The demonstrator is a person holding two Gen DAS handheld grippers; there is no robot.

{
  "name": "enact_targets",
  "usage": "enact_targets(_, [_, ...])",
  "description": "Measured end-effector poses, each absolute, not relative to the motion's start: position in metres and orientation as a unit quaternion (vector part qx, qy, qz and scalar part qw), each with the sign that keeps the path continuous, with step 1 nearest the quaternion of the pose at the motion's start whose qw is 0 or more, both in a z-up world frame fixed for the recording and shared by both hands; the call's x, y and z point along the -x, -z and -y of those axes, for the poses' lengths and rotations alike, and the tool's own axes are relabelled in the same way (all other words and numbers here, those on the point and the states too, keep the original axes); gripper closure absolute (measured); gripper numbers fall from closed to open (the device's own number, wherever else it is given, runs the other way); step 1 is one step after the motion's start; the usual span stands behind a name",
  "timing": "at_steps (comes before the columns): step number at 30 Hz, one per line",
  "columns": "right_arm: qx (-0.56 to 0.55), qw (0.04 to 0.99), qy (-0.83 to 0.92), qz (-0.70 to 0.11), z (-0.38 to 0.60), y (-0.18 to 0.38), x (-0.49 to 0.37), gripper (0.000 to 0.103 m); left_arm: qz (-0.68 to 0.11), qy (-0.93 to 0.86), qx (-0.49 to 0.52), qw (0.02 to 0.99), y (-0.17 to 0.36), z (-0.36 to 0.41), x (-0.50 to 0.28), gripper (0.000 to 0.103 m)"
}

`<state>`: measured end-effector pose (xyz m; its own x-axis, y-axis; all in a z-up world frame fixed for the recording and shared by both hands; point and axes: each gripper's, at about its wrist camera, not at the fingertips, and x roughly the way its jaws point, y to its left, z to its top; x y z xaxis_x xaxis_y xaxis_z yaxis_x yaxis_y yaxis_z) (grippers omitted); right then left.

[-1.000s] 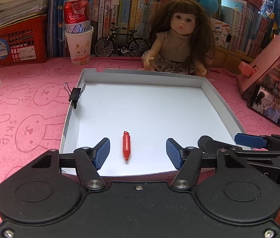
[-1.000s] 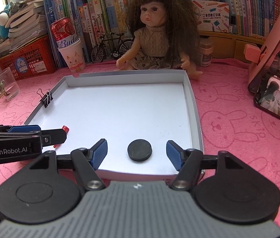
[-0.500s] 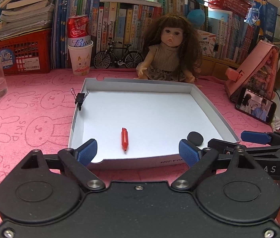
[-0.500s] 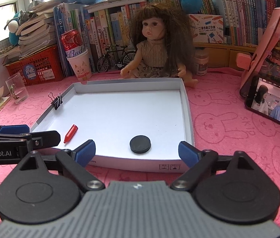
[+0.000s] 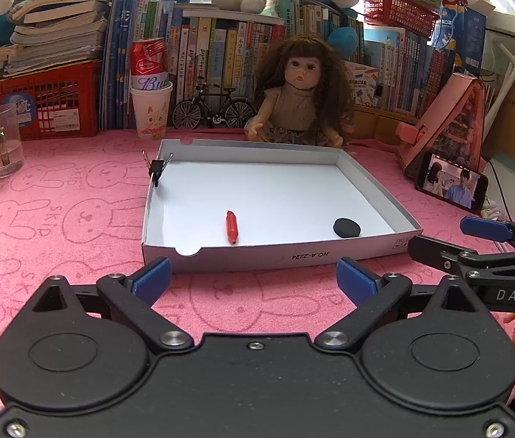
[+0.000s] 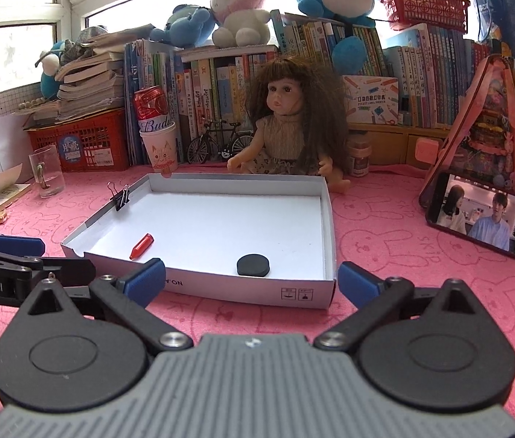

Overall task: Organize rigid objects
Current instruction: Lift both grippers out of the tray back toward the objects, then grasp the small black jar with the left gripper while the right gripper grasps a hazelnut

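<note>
A shallow white box lid [image 5: 363, 179] [image 6: 328, 219] lies on the pink cloth. Inside it rest a red crayon [image 5: 231, 227] [image 6: 142, 245] near the front left and a black disc [image 5: 346, 227] [image 6: 253, 265] near the front right. A black binder clip [image 5: 156, 168] [image 6: 120, 197] grips the lid's left wall. My left gripper [image 5: 254, 281] hovers in front of the lid's near wall, its jaws still opening with nothing between them. My right gripper [image 6: 252, 281] sits beside it on the right, also widening and empty.
A doll [image 5: 303, 98] sits behind the lid, with a toy bicycle [image 5: 213, 109], a paper cup holding a red can [image 5: 151, 109], a glass [image 5: 2, 142] at left, a red crate [image 5: 38, 106] and books. A phone [image 6: 480, 215] leans on a pink stand at right.
Both grippers have pulled back from over the lid to in front of its near wall. Their jaws have spread wider, leaving the crayon and the disc lying inside.
</note>
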<state>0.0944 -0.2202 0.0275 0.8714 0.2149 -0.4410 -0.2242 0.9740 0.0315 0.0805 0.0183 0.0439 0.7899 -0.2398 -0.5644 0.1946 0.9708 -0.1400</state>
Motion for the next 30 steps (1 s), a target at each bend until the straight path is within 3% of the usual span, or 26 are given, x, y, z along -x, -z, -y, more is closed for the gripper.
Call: enact_targets(30, [0.028, 0.976, -0.087, -0.197, 0.233, 0.016, -0.016, 0.0, -0.286, 0.066, 0.002, 0.956, -0.007, -0.048, -0.003, 0.007])
